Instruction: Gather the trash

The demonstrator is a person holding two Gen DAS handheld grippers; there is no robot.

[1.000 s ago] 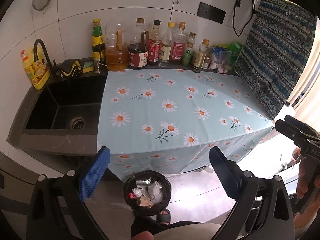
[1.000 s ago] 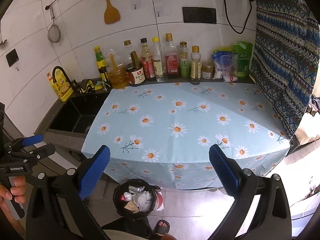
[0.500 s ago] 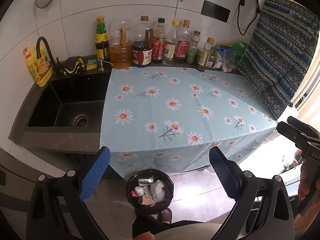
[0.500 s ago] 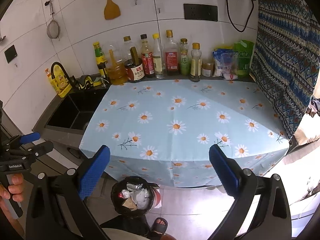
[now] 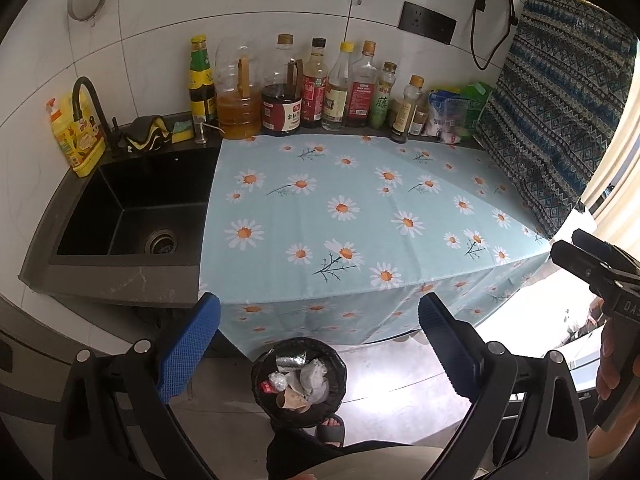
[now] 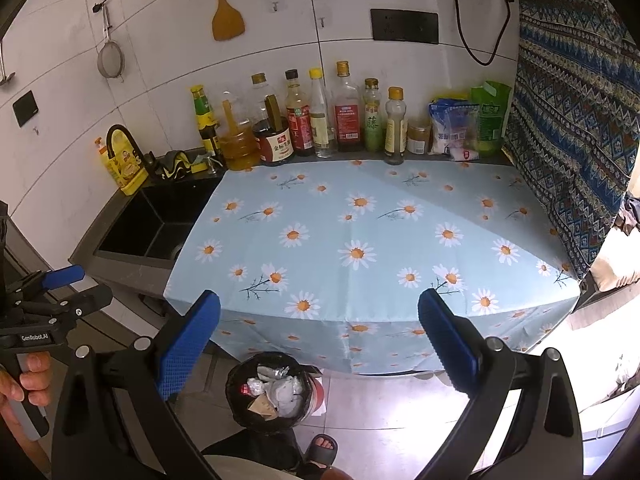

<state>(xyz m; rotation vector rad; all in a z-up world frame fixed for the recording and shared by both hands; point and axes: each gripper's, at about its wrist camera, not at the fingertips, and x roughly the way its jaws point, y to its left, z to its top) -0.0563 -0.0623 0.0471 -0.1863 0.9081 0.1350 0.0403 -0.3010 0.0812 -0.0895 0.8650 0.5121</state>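
One "GenRobot.AI" left hand-held gripper, "DAS" lettering

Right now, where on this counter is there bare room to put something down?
The daisy tablecloth is bare from its front edge back to the bottle row, and from the sink across to the patterned curtain. The back strip is crowded: bottles, then snack bags in the right corner. Both tongs are open and hold nothing.
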